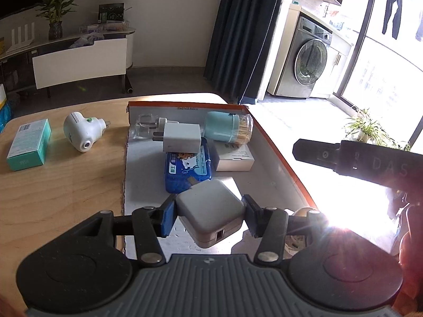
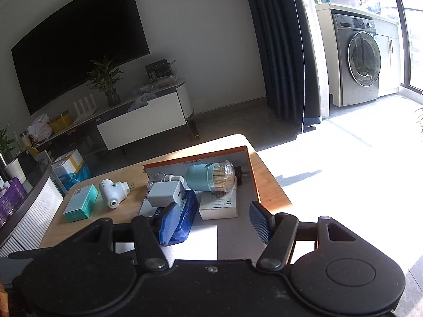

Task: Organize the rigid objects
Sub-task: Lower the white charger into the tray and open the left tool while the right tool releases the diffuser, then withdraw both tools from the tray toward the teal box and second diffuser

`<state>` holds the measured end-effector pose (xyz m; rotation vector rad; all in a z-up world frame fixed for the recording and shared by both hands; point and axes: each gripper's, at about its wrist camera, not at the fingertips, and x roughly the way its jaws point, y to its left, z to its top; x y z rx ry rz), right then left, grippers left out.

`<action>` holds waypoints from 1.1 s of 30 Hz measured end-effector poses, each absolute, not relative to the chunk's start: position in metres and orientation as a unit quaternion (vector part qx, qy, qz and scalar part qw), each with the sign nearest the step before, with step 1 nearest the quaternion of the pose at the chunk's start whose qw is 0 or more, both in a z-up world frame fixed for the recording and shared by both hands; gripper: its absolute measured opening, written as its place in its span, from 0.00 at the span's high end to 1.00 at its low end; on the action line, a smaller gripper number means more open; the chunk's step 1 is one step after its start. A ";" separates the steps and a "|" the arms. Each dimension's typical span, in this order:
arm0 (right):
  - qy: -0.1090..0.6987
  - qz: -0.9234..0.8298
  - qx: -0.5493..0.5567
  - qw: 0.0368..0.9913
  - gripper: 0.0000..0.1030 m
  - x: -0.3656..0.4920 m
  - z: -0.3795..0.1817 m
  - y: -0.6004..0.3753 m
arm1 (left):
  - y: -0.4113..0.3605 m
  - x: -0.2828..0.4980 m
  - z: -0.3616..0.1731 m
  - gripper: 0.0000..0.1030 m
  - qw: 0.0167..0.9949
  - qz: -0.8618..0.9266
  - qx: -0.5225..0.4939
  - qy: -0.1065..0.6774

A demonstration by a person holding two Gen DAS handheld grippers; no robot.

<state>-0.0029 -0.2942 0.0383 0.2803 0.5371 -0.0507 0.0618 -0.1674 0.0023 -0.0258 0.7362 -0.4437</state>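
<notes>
My left gripper (image 1: 210, 216) is shut on a white square charger block (image 1: 208, 203) and holds it over the near end of an orange-rimmed shallow box (image 1: 277, 153). Inside that box lie a white plug adapter (image 1: 181, 137), a clear little bottle (image 1: 145, 126), a teal toothpick holder (image 1: 227, 126), a blue pack (image 1: 189, 169) and a flat white carton (image 1: 234, 157). My right gripper (image 2: 214, 222) stands open above the box floor with nothing between its fingers. The blue pack (image 2: 185, 216) sits just behind its left finger.
On the wooden table (image 1: 66, 185) left of the box lie a teal carton (image 1: 29, 145) and a white plug-in device (image 1: 82, 132). The black body of the other tool (image 1: 357, 158) hangs right of the box. Sun glare washes out the table's right edge.
</notes>
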 end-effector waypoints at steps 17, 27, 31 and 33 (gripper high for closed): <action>0.273 0.002 0.114 0.955 0.23 0.008 0.047 -0.270 | -0.145 0.070 0.015 0.32 0.920 -0.169 -0.010 0.354; 0.287 0.038 0.092 0.953 0.16 0.024 0.050 -0.234 | -0.096 0.077 0.018 0.28 0.927 -0.106 -0.031 0.358; 0.291 0.055 0.084 0.951 0.16 0.030 0.051 -0.219 | -0.078 0.079 0.020 0.27 0.929 -0.083 -0.038 0.359; 0.294 0.063 0.081 0.950 0.15 0.034 0.052 -0.211 | -0.071 0.080 0.022 0.27 0.930 -0.075 -0.041 0.358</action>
